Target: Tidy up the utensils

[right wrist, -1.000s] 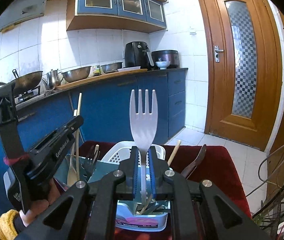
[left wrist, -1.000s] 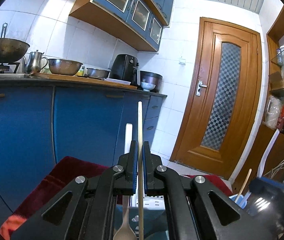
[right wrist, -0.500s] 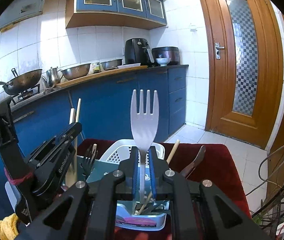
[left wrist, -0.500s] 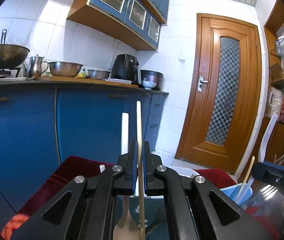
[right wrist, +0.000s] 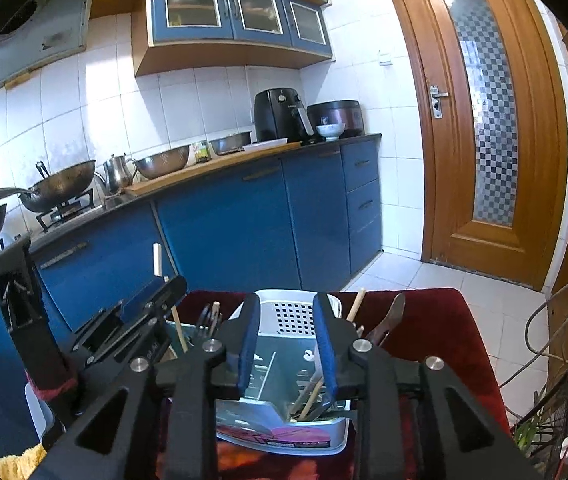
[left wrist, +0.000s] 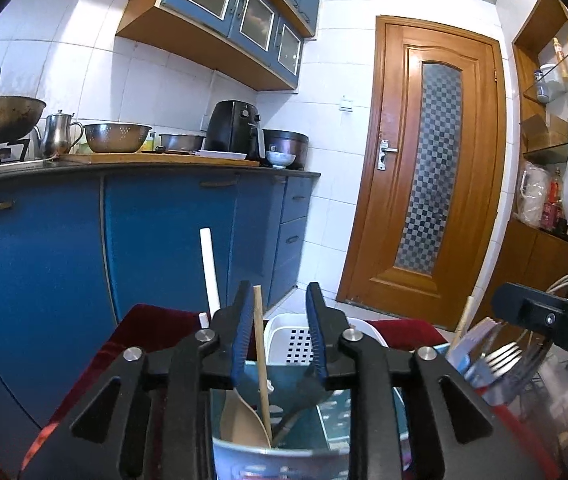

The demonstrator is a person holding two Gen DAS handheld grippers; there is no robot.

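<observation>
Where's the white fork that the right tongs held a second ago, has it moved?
Yes. The right tongs have just opened, nothing between them; the fork no longer stands against the blue cabinets, apparently dropped into the bin.

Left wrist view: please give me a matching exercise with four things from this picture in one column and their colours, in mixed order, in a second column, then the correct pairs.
Things:
1. air fryer
2. door
3. basket
4. lower cabinets

Colours:
a. white
b. blue
c. black
d. brown wood

Pairs: 1-c, 2-d, 3-a, 4-b
</observation>
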